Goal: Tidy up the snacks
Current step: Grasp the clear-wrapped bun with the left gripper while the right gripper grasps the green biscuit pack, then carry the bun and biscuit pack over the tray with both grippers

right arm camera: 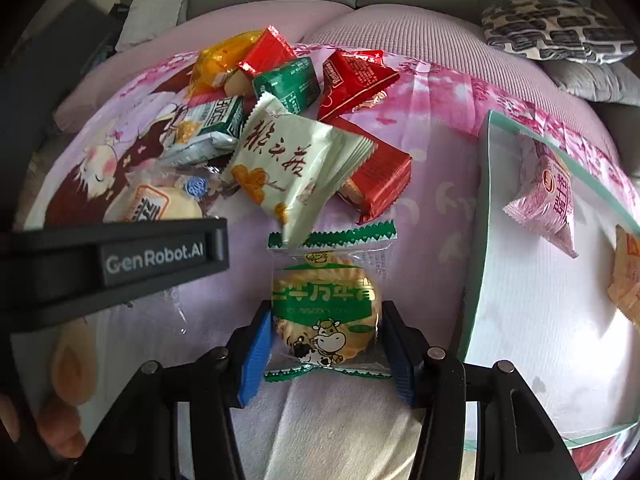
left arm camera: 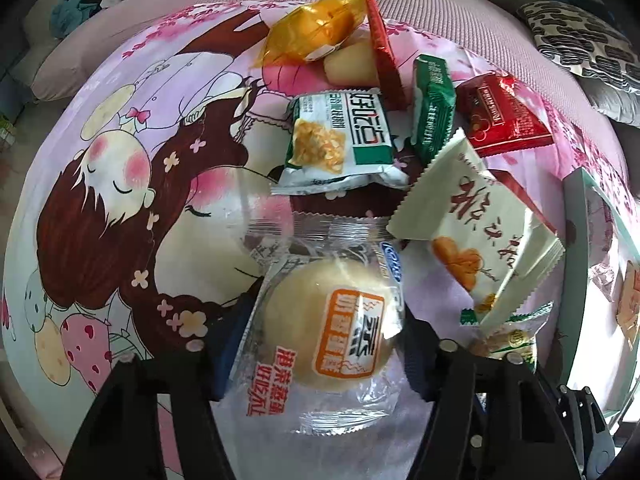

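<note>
A clear packet with a round pale bun (left arm camera: 332, 332) lies on the cartoon-printed pink cloth (left arm camera: 120, 208). My left gripper (left arm camera: 320, 344) points down over it, its blue pads pressed against the wrapper's two sides. A clear packet with green ends holding a round biscuit (right arm camera: 324, 312) sits between the blue pads of my right gripper (right arm camera: 328, 356), which grip its edges. In the right wrist view the left gripper's black body (right arm camera: 120, 264) crosses the left side, with the bun (right arm camera: 160, 204) just beyond it.
Beyond both grippers lies a loose pile: a cream packet (right arm camera: 296, 164), a red bar (right arm camera: 384, 176), a green packet (right arm camera: 288, 84), another red packet (right arm camera: 356, 76) and an orange one (right arm camera: 224, 56). At right, a green-rimmed white box (right arm camera: 484, 200) holds a pink packet (right arm camera: 548, 196). Sofa cushions stand behind.
</note>
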The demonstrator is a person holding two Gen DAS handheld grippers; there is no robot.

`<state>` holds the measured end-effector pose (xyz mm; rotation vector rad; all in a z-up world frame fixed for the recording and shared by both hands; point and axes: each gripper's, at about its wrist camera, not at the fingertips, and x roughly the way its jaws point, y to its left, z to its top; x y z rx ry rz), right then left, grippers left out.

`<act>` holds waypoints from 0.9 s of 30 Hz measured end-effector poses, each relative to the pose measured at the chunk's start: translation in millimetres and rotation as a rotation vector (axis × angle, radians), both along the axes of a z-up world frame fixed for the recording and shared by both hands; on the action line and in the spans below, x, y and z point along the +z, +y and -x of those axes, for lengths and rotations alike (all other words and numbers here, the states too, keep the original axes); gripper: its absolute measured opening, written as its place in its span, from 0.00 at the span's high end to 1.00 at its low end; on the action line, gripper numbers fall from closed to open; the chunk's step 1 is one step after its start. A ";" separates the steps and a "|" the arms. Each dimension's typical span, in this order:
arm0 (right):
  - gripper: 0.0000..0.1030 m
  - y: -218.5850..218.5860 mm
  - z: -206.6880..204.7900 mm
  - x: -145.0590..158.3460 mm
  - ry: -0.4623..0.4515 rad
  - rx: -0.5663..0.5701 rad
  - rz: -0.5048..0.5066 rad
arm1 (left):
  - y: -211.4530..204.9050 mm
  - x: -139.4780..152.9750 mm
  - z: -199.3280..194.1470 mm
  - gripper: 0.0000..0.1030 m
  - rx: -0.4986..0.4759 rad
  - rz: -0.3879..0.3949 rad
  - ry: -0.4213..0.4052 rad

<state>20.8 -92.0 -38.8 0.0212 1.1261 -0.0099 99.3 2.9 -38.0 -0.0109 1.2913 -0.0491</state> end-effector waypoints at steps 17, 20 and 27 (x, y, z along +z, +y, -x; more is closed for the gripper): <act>0.48 6.0 -1.0 1.6 -0.006 0.013 0.042 | 10.5 10.3 0.5 0.44 0.013 0.035 -0.010; 0.49 3.8 0.4 4.0 -0.009 0.012 0.035 | 11.9 15.4 0.0 0.44 0.017 0.039 -0.022; 0.49 -0.5 5.3 16.1 -0.044 -0.009 0.038 | 18.4 28.1 5.3 0.44 0.030 0.057 -0.046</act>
